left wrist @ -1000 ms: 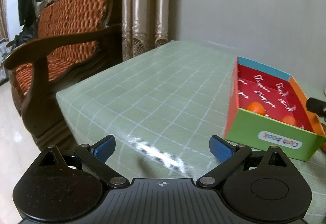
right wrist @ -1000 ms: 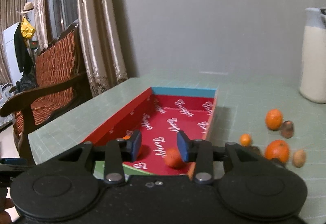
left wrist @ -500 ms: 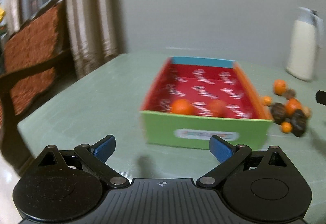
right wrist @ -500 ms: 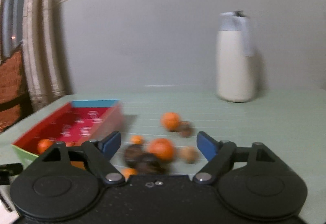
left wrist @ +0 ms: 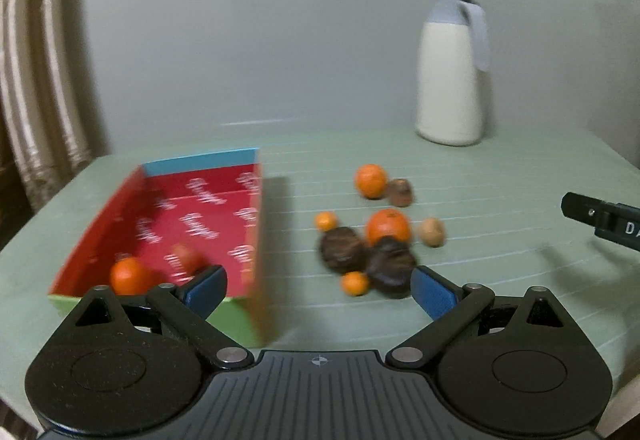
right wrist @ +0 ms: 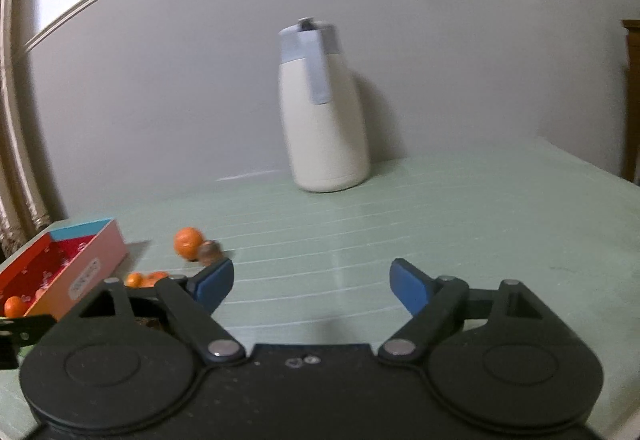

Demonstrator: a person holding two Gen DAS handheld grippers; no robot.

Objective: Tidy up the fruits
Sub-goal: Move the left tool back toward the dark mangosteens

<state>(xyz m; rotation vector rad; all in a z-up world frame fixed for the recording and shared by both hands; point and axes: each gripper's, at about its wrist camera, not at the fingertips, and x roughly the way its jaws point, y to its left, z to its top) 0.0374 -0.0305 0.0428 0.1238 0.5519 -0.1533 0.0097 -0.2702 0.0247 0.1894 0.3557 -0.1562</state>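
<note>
Both claws stand wide and empty: the left gripper point(left wrist: 318, 290) faces the loose fruit, and the right gripper point(right wrist: 311, 286), whose jaws have just been opening with nothing between them, faces bare tablecloth short of the white jug point(right wrist: 323, 112). The red box point(left wrist: 176, 228) holds two oranges; the pile lies just right of it. Best take the small orange point(left wrist: 354, 283) nearest, closing squarely so the dark fruit point(left wrist: 390, 268) touching it stays put

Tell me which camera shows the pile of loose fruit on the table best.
The left wrist view: the loose fruit lies spread out ahead, beside the box, every piece visible though blurred. The right wrist view catches only a few oranges at its left edge, the rest hidden behind the gripper body.
</note>
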